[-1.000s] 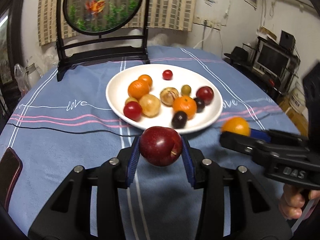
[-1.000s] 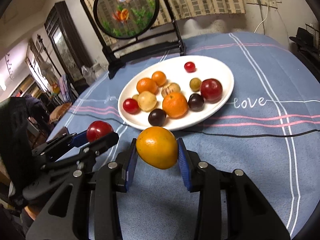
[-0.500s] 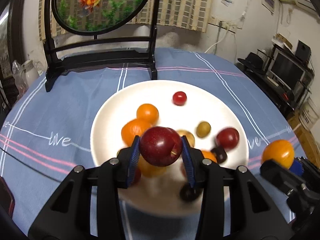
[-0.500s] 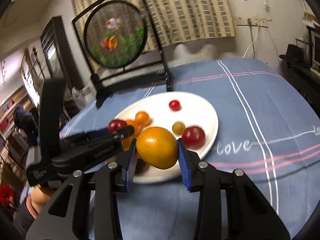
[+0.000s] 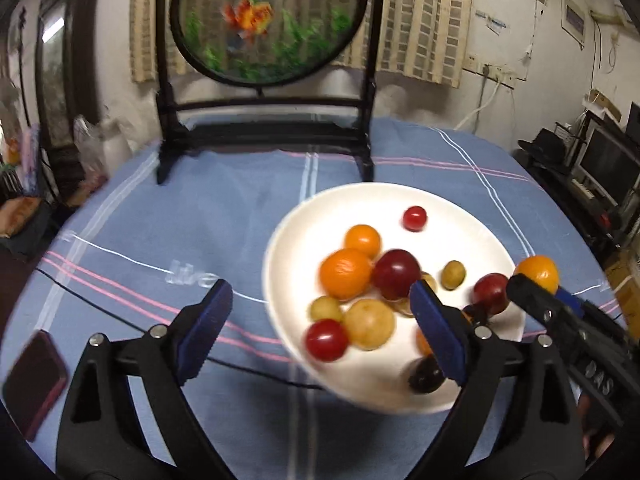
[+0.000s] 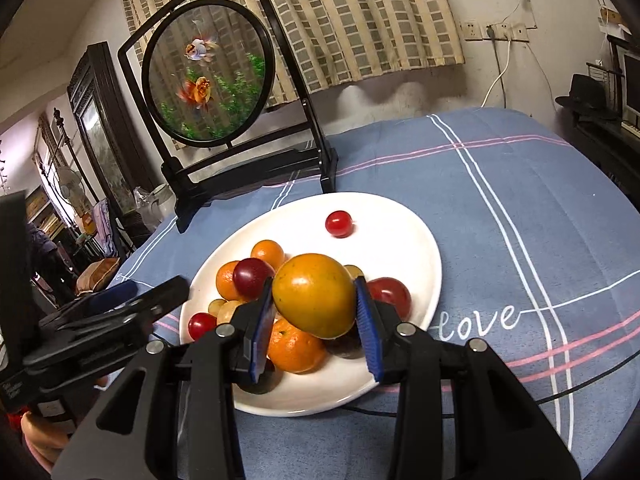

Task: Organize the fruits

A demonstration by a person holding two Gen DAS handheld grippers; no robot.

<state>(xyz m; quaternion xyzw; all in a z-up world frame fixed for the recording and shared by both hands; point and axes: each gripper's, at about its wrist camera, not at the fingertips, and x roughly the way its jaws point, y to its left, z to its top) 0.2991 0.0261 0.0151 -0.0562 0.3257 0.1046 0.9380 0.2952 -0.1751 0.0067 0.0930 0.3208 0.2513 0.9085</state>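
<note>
The right claw (image 6: 316, 320) is gripping an orange fruit (image 6: 314, 295) between its blue pads, holding it above the near part of the white plate (image 6: 404, 236). The left claw (image 5: 320, 332) has just been opening and is standing wide with nothing between its jaws; the dark red fruit (image 5: 397, 273) it appears to have let go is lying on the plate against an orange one (image 5: 346, 274). The step in hand is judged to be delivery: one fruit placed, the second waiting. The next move is calling for a lowering of the right claw toward a bare patch, likely near the small red fruit (image 6: 338, 223), before release, since the pile beneath is crowding the drop. The orange fruit is slightly oval, its long axis lying roughly across the jaws, tilting down to the right. The plate is resting on the blue-clothed surface (image 6: 520, 200).
</note>
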